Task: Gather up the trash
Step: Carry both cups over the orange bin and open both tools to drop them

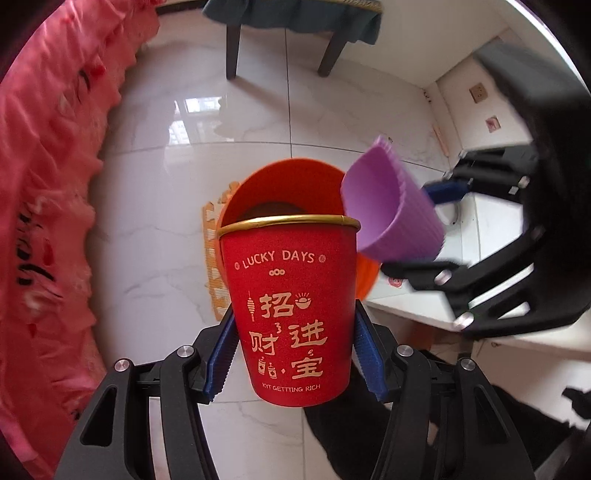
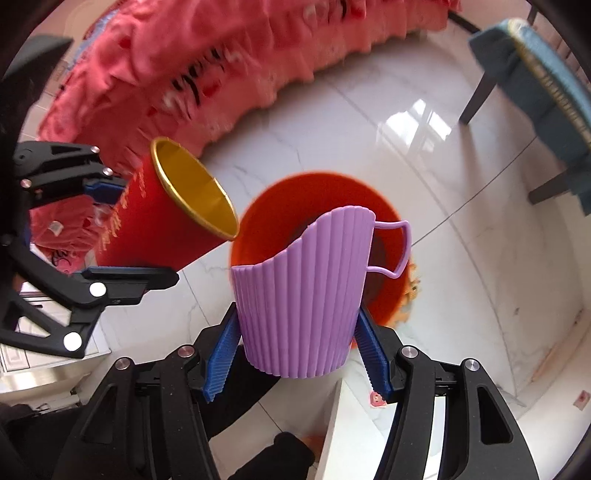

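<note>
My left gripper (image 1: 293, 354) is shut on a red paper cup (image 1: 291, 306) with a gold rim and gold lettering, held above an orange bin (image 1: 284, 184) on the floor. My right gripper (image 2: 295, 354) is shut on a ribbed purple plastic cup (image 2: 299, 295) with a handle, held over the same orange bin (image 2: 280, 206). In the left wrist view the purple cup (image 1: 391, 210) is tilted toward the bin, with the right gripper (image 1: 439, 229) on it. In the right wrist view the red cup (image 2: 166, 218) is tilted toward the bin, with the left gripper (image 2: 122, 232) on it.
A pink ruffled bedspread (image 1: 48, 206) hangs at the left, also in the right wrist view (image 2: 207, 66). A chair with a teal cover (image 1: 291, 22) stands behind the bin on the white tiled floor (image 1: 155, 206). A white cabinet (image 1: 480, 236) is at the right.
</note>
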Available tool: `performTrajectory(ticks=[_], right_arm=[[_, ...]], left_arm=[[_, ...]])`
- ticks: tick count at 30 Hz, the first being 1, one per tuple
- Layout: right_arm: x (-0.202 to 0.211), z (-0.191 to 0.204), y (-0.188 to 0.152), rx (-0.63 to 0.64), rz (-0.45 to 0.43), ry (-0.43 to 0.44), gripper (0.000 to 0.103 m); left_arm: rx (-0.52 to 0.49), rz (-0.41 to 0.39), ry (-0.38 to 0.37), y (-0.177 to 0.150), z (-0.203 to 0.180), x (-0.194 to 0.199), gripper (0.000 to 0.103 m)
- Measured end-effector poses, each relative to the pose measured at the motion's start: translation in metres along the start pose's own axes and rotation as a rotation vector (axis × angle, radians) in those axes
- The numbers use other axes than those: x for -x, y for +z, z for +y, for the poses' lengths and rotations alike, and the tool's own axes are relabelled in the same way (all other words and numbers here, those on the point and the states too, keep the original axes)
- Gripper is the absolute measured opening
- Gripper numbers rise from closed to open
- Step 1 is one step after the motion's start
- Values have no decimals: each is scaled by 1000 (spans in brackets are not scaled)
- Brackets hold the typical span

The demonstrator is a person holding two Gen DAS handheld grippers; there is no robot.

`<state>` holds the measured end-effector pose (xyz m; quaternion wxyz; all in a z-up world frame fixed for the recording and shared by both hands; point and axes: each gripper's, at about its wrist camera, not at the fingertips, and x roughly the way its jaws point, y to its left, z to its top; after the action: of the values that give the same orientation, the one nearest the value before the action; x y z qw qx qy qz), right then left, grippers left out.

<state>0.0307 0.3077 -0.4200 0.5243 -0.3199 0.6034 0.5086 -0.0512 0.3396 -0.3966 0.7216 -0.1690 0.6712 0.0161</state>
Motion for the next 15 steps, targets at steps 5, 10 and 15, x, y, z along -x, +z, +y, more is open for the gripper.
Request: performTrajectory(ticks=[5,10,15], right_arm=[[-58,-10,-5,-32,53,38,60],[-88,-17,-13,-29,90,32,60],[-104,-29,-12,-52,104,17,61]], left_arm=[[6,57,-25,2,6,-42,60],[-16,109,-35,7,7,-72,60],[2,115,-22,15,6,-86,63]])
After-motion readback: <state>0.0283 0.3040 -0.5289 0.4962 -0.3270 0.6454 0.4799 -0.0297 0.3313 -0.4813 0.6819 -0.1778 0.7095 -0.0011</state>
